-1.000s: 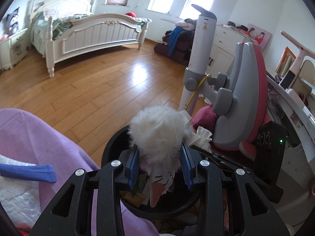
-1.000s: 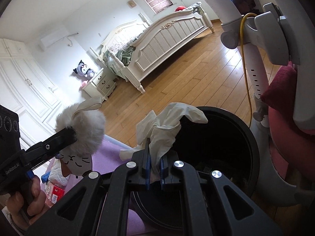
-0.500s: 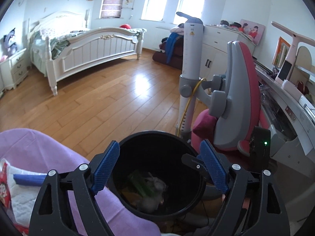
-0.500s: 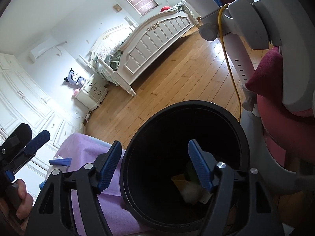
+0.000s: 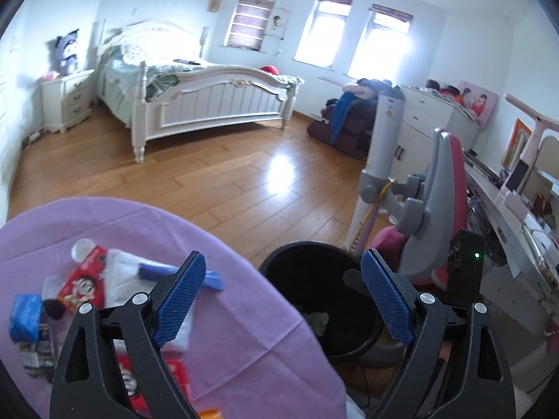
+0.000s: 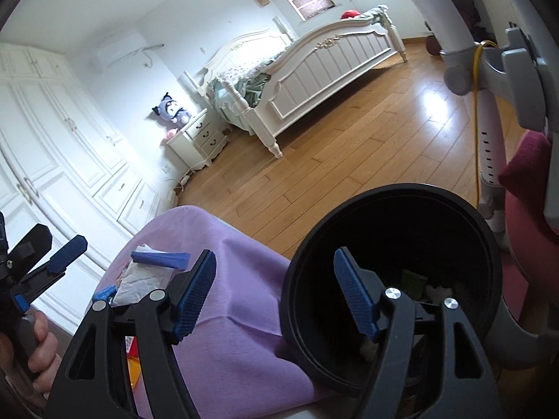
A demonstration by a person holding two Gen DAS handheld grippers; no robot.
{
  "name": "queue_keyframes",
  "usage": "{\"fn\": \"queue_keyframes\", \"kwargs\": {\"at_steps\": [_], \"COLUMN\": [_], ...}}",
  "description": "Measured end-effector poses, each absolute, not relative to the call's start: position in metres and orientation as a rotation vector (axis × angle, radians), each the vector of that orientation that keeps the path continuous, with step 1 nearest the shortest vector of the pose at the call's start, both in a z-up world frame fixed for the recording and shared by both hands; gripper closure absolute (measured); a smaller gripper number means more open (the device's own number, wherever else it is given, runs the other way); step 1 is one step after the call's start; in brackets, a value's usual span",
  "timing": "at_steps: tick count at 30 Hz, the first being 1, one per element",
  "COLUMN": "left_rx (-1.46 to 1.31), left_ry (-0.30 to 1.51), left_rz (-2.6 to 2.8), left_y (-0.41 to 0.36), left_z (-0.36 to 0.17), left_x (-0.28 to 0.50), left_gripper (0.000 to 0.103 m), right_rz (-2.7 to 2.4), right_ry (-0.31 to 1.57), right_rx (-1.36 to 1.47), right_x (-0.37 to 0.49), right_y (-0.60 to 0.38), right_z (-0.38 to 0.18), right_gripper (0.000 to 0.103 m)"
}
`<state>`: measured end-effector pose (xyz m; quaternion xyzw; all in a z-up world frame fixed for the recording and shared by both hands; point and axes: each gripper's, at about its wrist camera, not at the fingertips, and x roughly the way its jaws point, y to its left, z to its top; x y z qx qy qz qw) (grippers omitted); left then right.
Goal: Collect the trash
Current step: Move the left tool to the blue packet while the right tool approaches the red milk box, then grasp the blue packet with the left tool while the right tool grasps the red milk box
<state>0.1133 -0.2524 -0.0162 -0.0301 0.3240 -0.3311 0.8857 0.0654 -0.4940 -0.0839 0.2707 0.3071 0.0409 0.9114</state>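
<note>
You have a counter draped in a purple cloth point(image 5: 244, 300), and just off its right edge stands a round black plastic bin point(image 6: 394, 279) on the wooden floor. That bin already holds part of the job: in the right wrist view you can make out a green scrap and pale crumpled pieces at its bottom, and in the left wrist view a greyish wad lies there too. What exactly each piece is, you cannot tell in the dark of the bin.

The rest is still on the counter. Toward its left edge lies a loose heap: a red printed snack packet point(image 5: 84, 284), a white padded sheet point(image 5: 120, 279) with a blue plastic strip point(image 5: 181, 274) across it, a small blue wrapper point(image 5: 26, 316) and a white round cap point(image 5: 82, 248). Another red packet point(image 5: 146, 384) sits at the near edge, partly behind your left tool. So you are, by my reading, somewhere in the middle: some trash binned, several pieces left.

Your left tongs point(image 5: 279, 300) have just been opening and stand wide, with nothing between the blue pads; they sit over the counter's right edge, beside the bin. Your right tongs point(image 6: 276, 296) have also just opened and stay spread, empty, with one pad over the bin mouth and the other over the cloth. Next, you would likely swing back to the heap.
</note>
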Motion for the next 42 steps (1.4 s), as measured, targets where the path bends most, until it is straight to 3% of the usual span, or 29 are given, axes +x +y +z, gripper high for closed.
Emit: {"fn": "queue_keyframes", "kwargs": {"at_steps": [5, 10, 16, 18, 19, 21, 27, 33, 35, 42], "left_rx": [-0.072, -0.028, -0.065, -0.070, -0.066, -0.064, -0.136, -0.152, -0.163, -0.208], "left_ry": [0.661, 0.763, 0.898, 0.911, 0.916, 0.927, 0.953, 0.938, 0.932, 0.864], "left_rz": [-0.507, -0.294, -0.269, -0.278, -0.284, -0.288, -0.308, -0.326, -0.330, -0.297], "left_y": [-0.170, -0.100, -0.052, -0.046, -0.045, -0.042, -0.033, -0.028, -0.027, -0.014], "left_z": [-0.015, -0.040, -0.072, -0.078, -0.081, -0.086, -0.099, -0.103, -0.104, -0.091], "left_x": [0.123, 0.152, 0.183, 0.190, 0.193, 0.198, 0.206, 0.212, 0.213, 0.204], "left_gripper": [0.014, 0.014, 0.014, 0.014, 0.014, 0.026, 0.047, 0.050, 0.052, 0.055], "right_rz": [0.171, 0.315, 0.488, 0.529, 0.554, 0.593, 0.629, 0.621, 0.628, 0.629], "right_ry": [0.658, 0.713, 0.800, 0.818, 0.840, 0.889, 1.045, 1.117, 1.136, 1.012], "right_rx": [0.488, 0.369, 0.061, -0.050, -0.096, -0.171, -0.390, -0.514, -0.500, -0.341], "right_x": [0.084, 0.117, 0.163, 0.177, 0.185, 0.200, 0.232, 0.242, 0.242, 0.223], "right_y": [-0.455, -0.398, -0.310, -0.285, -0.275, -0.257, -0.221, -0.201, -0.202, -0.214], "right_z": [-0.068, -0.048, -0.031, -0.030, -0.032, -0.037, -0.066, -0.087, -0.090, -0.067], "right_gripper": [0.033, 0.032, 0.009, 0.005, 0.005, 0.005, 0.005, 0.006, 0.013, 0.017]}}
